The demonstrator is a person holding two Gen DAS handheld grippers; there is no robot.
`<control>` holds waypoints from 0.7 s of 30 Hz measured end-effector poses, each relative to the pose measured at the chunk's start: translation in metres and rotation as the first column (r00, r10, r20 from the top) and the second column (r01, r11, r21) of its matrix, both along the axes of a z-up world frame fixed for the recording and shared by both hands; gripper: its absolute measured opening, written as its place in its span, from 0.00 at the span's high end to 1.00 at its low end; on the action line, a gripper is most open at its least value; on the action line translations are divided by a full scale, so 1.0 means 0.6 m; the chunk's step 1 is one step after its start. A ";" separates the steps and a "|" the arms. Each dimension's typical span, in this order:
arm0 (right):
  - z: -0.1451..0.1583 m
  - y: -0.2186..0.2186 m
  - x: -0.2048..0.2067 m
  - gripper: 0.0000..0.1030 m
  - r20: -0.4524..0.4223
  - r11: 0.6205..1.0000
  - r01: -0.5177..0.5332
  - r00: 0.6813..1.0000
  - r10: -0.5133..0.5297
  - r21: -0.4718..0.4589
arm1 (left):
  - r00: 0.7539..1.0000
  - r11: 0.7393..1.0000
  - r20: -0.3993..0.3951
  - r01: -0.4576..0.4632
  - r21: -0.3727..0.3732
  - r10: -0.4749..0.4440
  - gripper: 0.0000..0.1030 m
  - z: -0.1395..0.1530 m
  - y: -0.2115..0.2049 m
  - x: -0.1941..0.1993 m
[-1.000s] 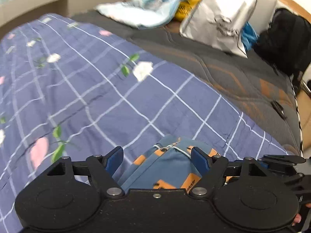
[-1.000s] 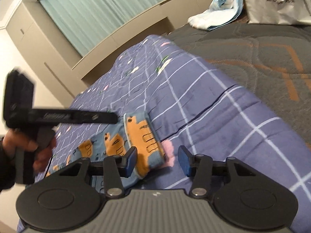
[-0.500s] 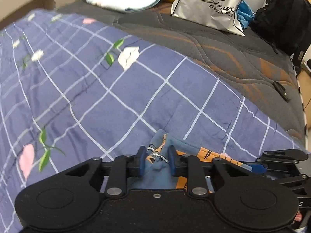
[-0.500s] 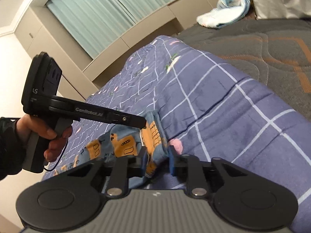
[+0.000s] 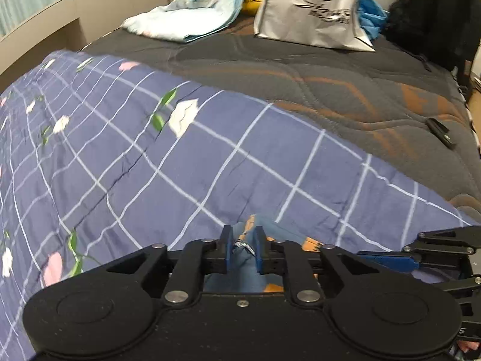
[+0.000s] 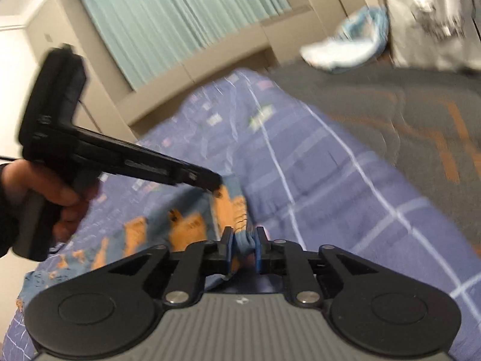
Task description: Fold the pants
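The pants (image 6: 186, 225) are blue with orange patches and lie on a blue checked quilt (image 5: 210, 165). My left gripper (image 5: 243, 234) is shut on a bunched edge of the pants (image 5: 240, 276) with a white drawstring showing between the pads. In the right wrist view a hand holds the left gripper (image 6: 215, 180), whose tip bites the cloth. My right gripper (image 6: 244, 236) pinches a fold of blue fabric; its jaws are opening slightly, with the cloth still pressed between the pads. Its blue finger (image 5: 387, 261) shows at the right of the left wrist view.
Beyond the quilt lies a dark grey padded cover (image 5: 330, 90). On it rest a silver bag (image 5: 312, 9), a light blue cloth (image 5: 192, 15), a black backpack (image 5: 436, 15) and a small black object (image 5: 440, 134). A curtained window (image 6: 186, 15) stands behind the bed.
Both grippers went from open around the pants' edge to shut on it. The left gripper moved forward over the quilt with the cloth; the right wrist view is now blurred.
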State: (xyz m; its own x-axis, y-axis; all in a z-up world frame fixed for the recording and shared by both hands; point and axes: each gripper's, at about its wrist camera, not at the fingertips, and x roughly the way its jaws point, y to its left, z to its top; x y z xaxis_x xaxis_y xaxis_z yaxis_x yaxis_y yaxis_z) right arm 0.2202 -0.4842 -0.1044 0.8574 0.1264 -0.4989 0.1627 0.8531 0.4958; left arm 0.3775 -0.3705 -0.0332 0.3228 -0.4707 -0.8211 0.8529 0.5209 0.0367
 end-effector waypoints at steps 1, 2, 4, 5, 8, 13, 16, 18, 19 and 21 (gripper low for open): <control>-0.001 -0.004 -0.001 0.74 0.006 1.000 0.004 1.000 -0.004 0.017 | 1.000 1.000 -0.007 -0.015 -0.006 0.015 0.75 -0.004 0.001 0.003; 0.000 -0.007 -0.003 0.72 0.012 1.000 0.008 1.000 -0.009 0.020 | 0.999 0.999 -0.011 -0.030 -0.014 0.030 0.68 -0.007 0.004 0.006; 0.002 -0.005 -0.005 0.60 0.025 1.000 0.016 1.000 -0.016 0.006 | 0.999 0.998 -0.015 -0.052 -0.025 0.051 0.55 -0.008 0.008 0.010; 0.003 -0.003 -0.006 0.57 0.035 1.000 0.013 0.999 -0.013 -0.002 | 0.998 0.998 -0.010 -0.058 -0.029 0.058 0.43 -0.006 0.011 0.010; 0.007 0.004 -0.011 0.32 0.056 0.999 0.015 0.998 -0.013 -0.039 | 0.996 0.995 0.033 -0.086 -0.047 0.088 0.30 0.009 0.025 0.006; 0.003 0.035 0.008 0.04 0.020 0.990 -0.059 0.998 0.063 -0.131 | 0.958 0.976 0.189 -0.215 -0.010 0.213 0.10 0.053 0.055 -0.008; 0.003 0.060 0.018 0.01 -0.015 0.975 -0.085 0.996 0.083 -0.206 | 0.915 0.959 0.302 -0.284 0.013 0.267 0.03 0.086 0.084 -0.023; 0.004 0.063 0.015 0.01 -0.015 0.975 -0.084 0.996 0.083 -0.205 | 0.897 0.950 0.334 -0.312 0.009 0.291 0.01 0.114 0.112 -0.034; 0.006 0.061 0.012 0.01 -0.014 0.978 -0.081 0.997 0.080 -0.195 | 0.888 0.944 0.342 -0.329 0.001 0.308 0.01 0.128 0.131 -0.042; 0.015 0.060 0.004 0.01 -0.022 0.981 -0.076 0.997 0.073 -0.177 | 0.874 0.934 0.346 -0.358 -0.014 0.341 0.01 0.154 0.172 -0.059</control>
